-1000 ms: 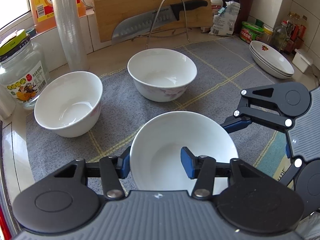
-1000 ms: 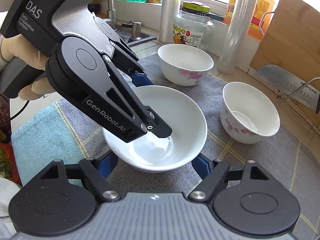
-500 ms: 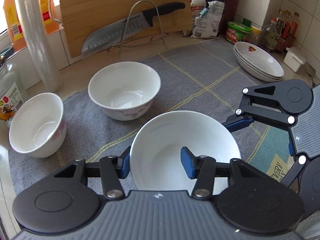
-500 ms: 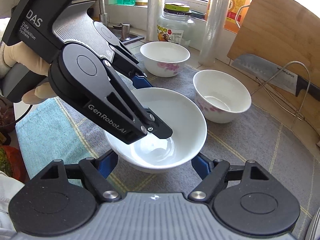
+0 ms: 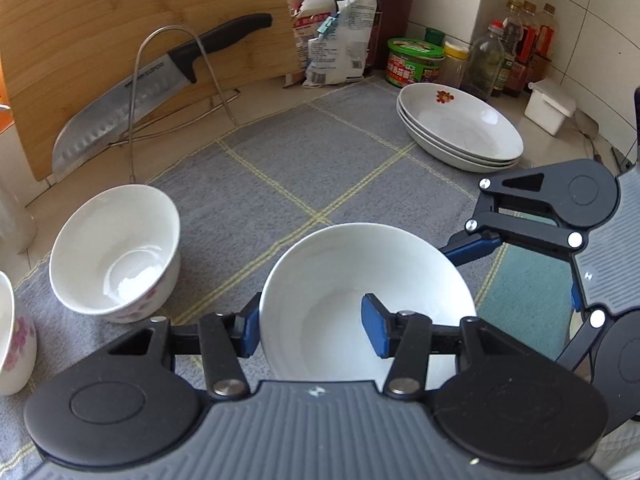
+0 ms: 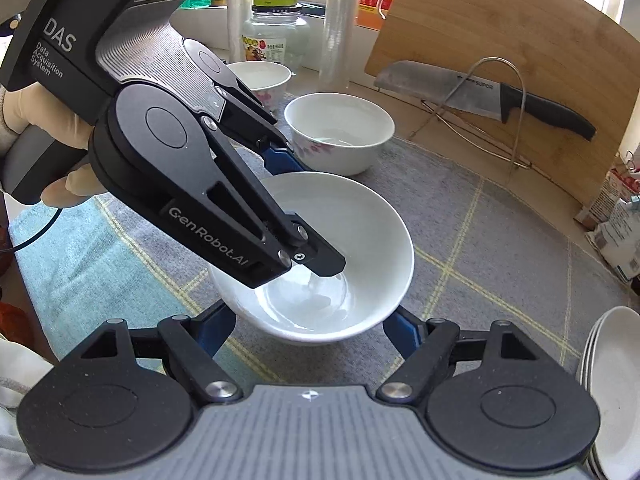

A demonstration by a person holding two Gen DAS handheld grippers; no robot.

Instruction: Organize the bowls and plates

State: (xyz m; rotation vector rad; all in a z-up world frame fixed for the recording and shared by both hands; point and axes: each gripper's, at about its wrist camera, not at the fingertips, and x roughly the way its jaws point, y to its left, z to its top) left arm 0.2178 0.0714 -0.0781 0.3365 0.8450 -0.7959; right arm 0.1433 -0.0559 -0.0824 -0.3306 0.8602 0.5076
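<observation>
Bowl [image 5: 360,304] at lower centre is riding above the grey mat [image 5: 320,152], the left gripper [image 5: 312,328] clenching its rim and the right gripper [image 6: 308,332] cradling its base; both should be keeping it level toward the plates [image 5: 460,132] at upper right.

The held bowl [image 5: 344,276] is plain white inside. The bowl beside it [image 5: 116,256] is white with pink flowers on its outer wall. The stacked plates [image 5: 460,132] are white, the top one bearing a red flower with a yellow centre. The mat [image 5: 320,168] is grey with a pale yellow grid; a teal cloth [image 5: 528,300] lies at its edge. The gripper pads [image 5: 374,330] are blue on black arms.
</observation>
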